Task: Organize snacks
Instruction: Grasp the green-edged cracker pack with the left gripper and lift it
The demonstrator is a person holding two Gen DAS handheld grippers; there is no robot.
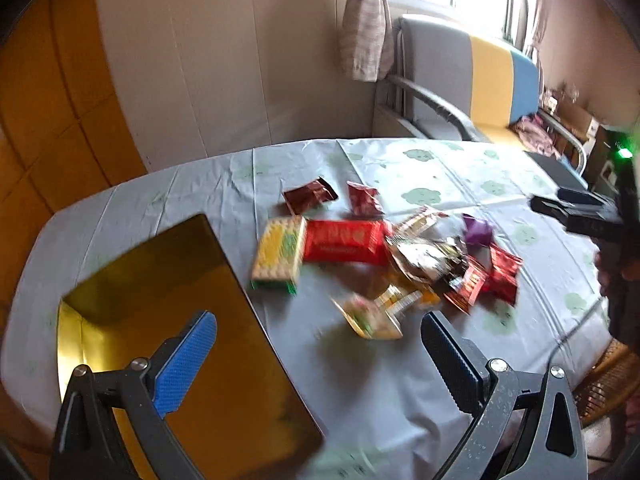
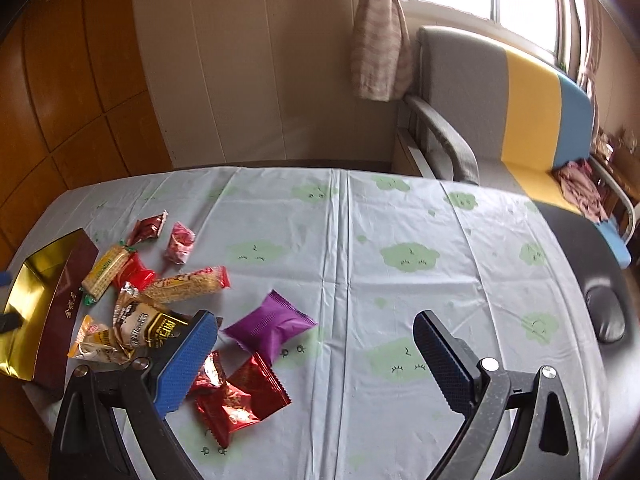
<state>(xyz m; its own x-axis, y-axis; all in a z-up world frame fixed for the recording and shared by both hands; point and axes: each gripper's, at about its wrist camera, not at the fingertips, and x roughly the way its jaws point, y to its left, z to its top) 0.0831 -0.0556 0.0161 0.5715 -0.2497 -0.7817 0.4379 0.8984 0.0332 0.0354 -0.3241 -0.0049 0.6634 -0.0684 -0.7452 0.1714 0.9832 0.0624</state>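
A heap of snack packets lies on the pale tablecloth. In the left wrist view I see a yellow cracker pack, a long red bar, a purple packet and a small yellow packet. My left gripper is open above the gold box and the table, nothing between its fingers. In the right wrist view the purple packet and red packets lie just beyond my right gripper, which is open and empty. The gold box sits at the far left.
A grey, yellow and blue sofa stands behind the table under a window. A black object lies on the dark table edge at right. The other hand-held gripper shows at the right of the left wrist view. Wooden panels line the left wall.
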